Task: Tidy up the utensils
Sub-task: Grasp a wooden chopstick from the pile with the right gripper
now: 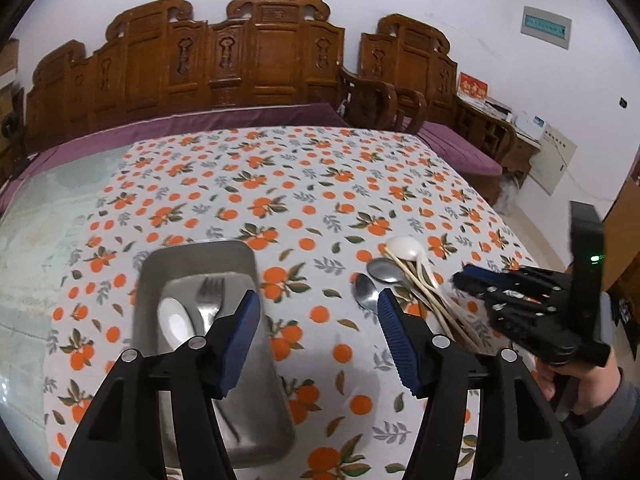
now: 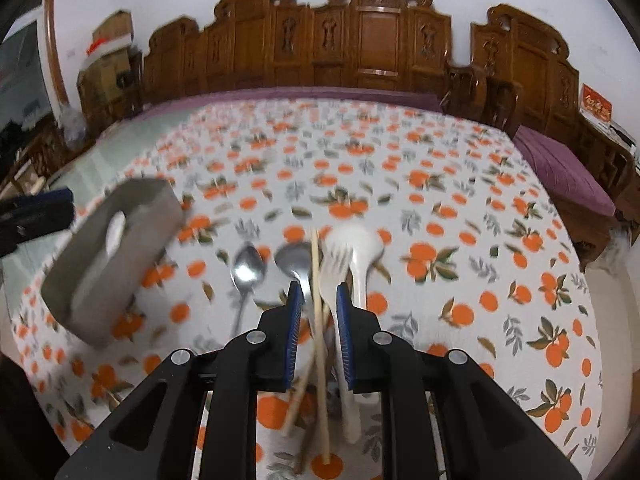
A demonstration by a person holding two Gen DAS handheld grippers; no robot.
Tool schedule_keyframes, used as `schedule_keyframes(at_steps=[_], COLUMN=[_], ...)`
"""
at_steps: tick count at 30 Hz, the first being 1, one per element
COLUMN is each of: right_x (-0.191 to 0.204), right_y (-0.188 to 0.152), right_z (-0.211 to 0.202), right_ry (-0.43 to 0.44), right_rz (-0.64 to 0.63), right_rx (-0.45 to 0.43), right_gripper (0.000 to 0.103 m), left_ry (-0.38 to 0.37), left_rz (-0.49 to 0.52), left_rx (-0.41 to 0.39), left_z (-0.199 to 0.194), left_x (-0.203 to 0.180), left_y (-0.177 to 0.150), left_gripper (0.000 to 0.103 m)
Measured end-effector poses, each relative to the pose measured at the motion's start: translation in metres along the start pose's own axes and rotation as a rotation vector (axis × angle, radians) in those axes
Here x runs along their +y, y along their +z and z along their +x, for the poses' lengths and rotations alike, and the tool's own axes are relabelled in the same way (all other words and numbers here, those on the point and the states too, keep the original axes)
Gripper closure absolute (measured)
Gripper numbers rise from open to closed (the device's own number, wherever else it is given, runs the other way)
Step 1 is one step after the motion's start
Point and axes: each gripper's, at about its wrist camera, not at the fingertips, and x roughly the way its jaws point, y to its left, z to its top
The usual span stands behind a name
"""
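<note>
The handles of the chopsticks (image 2: 318, 320) and fork (image 2: 334, 276) are blurred, partly hidden between the right gripper's fingers (image 2: 294, 320).

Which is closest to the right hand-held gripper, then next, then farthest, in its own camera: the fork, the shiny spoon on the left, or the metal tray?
1. Fork: right at the tips of the right hand-held gripper, in the pile.
2. Shiny spoon: a little to the left, lying alone.
3. Metal tray: farthest, far left.

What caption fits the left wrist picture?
Open left gripper above a metal tray holding fork and white spoon.
</note>
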Motion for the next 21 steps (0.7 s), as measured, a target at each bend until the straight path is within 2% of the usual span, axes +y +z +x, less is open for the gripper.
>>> schedule_keyframes(at_steps=[4, 12, 21], right_x=[-0.002, -0.002, -0.003], right_y=[-0.009, -0.017, -0.012], right_z=[0.009, 0.029, 0.028], right_ry=[0.024, 0.043, 0.079], right_rz=[0.004, 0.001, 0.014], right_rx=[0.055, 0.137, 0.123], right_gripper=[0.083, 0.083, 0.088], left_ry=[-0.016, -0.027, -0.018], left_rz=[0.019, 0.046, 0.065], left_rx=[0.036, 0.056, 0.092], left_z=[0.011, 0.02, 0.034], left_x=[-0.014, -0.032, -0.04], left_y=[-0.008, -0.014, -0.023], left_gripper=[0.045, 0.045, 0.045])
